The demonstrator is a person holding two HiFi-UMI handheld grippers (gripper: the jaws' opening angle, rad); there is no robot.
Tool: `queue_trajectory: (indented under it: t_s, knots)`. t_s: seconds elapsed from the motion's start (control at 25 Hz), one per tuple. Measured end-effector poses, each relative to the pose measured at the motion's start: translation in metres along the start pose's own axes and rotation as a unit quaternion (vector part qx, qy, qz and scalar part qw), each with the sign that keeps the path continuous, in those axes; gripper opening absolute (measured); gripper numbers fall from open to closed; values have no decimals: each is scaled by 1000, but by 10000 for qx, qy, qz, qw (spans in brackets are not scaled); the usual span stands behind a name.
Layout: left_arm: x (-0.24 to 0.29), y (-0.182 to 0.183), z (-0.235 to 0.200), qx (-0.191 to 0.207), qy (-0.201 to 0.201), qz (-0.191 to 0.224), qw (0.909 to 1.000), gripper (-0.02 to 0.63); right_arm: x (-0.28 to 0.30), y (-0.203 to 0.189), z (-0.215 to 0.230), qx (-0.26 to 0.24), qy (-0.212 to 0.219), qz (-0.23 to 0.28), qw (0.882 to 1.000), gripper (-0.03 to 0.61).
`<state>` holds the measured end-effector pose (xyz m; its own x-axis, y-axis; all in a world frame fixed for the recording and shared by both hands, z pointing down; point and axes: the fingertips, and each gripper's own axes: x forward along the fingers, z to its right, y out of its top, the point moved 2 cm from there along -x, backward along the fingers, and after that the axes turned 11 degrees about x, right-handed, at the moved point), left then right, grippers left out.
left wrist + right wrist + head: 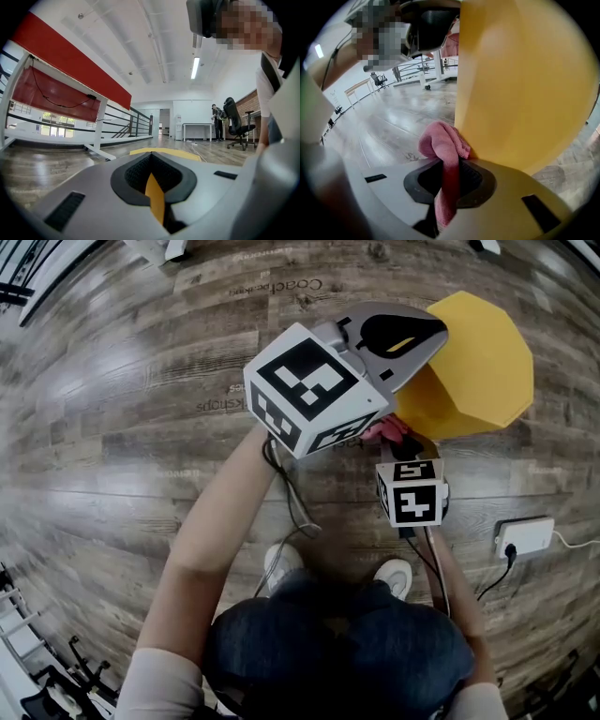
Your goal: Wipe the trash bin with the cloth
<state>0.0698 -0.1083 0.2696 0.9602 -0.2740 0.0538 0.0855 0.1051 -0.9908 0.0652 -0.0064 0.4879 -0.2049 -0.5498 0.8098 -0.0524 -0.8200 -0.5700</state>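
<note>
The bin (pixel 483 371) is sitting just ahead of the person's shoes (pixel 394 576). The left tongs (pixel 153 180) are pinching its rim. The right tongs (pixel 449 174) are pinching the cloth (pixel 440 145), touching it to the bin's side.

Two hand-held grippers (pixel 154 197) (pixel 447 185), one trash bin (pixel 483 371), one cloth (pixel 443 145), one power strip (pixel 525 537)

Head view: from overhead, steeply down on the wooden floor (pixel 122 381), with the left gripper (pixel 401 337) and right gripper (pixel 394 432) close under the lens and the trash bin (pixel 483 371) just beyond. Left gripper view: level along its jaws across the room, bin rim right at the lens. Right gripper view: angled down past the cloth (pixel 443 150), bin wall very near and filling the frame; all three views share the bin.
</note>
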Motion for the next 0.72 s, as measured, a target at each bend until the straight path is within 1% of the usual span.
queue_trajectory:
  t_s: [0.16, 0.4, 0.52, 0.64, 0.72]
  knots:
    - [1, 1, -1, -71, 185, 72, 9998, 1, 16, -17, 10, 55, -76, -333, 9994, 51]
    - [1, 1, 1, -125, 393, 164, 9990, 2, 25, -28, 15, 152, -48, -534, 9984, 51]
    - [0, 1, 3, -157, 467, 186, 9986, 0, 15, -24, 10, 189, 159, -510, 9984, 51]
    - [0, 2, 7, -76, 452, 170, 9988, 0, -9, -11, 0, 175, 473, -321, 9982, 51]
    - [-2, 2, 8, -118, 538, 222, 9982, 0, -30, 0, -8, 178, 725, -175, 9971, 51]
